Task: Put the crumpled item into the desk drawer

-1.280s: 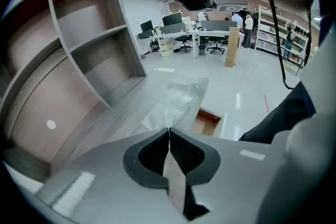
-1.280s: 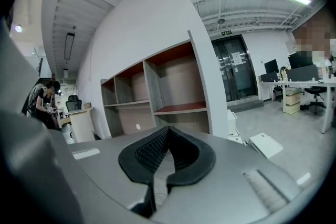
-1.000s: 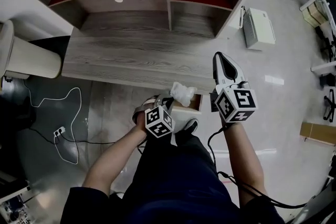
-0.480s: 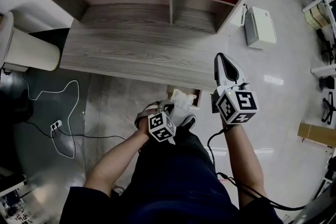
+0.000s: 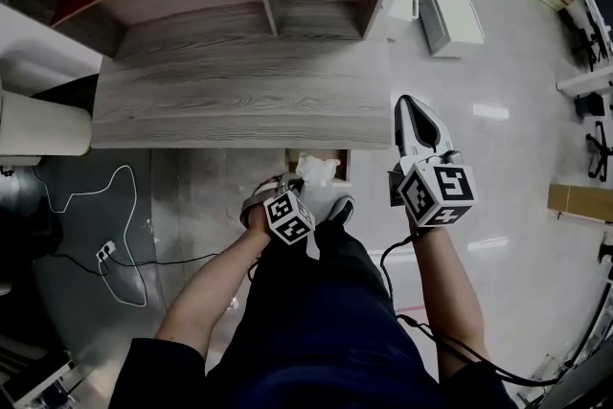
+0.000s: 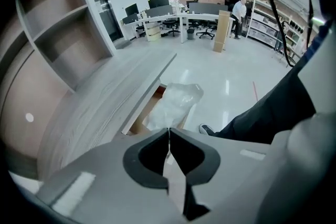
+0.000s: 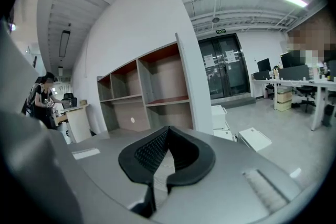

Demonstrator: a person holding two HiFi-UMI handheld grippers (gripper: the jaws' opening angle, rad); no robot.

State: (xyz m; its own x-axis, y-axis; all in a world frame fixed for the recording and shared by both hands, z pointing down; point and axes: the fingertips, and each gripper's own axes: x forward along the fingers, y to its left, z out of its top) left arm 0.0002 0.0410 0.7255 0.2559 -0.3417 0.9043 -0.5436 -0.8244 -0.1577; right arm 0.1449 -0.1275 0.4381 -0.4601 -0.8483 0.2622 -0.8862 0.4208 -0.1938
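Left gripper (image 6: 169, 131): jaws are clenched on a thin fold of the crumpled item (image 6: 176, 103), a pale, translucent bundle that projects forward from the jaw tips at the centre of the left gripper view. Right gripper (image 7: 168, 129): jaws are closed on each other with nothing between them, and it is held well to the right of the work, pointing towards the desk (image 5: 239, 101) and its shelving. In the head view the item sits at centre frame, just below the desk's front edge and over the open drawer (image 5: 337, 170), whose brown interior shows beside and behind it. Whether the bundle touches the drawer wall or floor cannot be determined from either view. Handling assessment (judged from appearance only): the item looks like thin film or wrapping, so it should be very light, soft and without stiffness of its own, sagging from whatever point is pinched. It appears robust against squeezing, so fragility is not a concern. The surface looks smooth and could slide out of a shallow pinch, so a hold on a gathered, multi-layer fold near the bundle's middle would be more secure than the single edge currently taken. Crumpled film of this kind tends to spring back, so on release it may cling to the pads or rise above the drawer rim.
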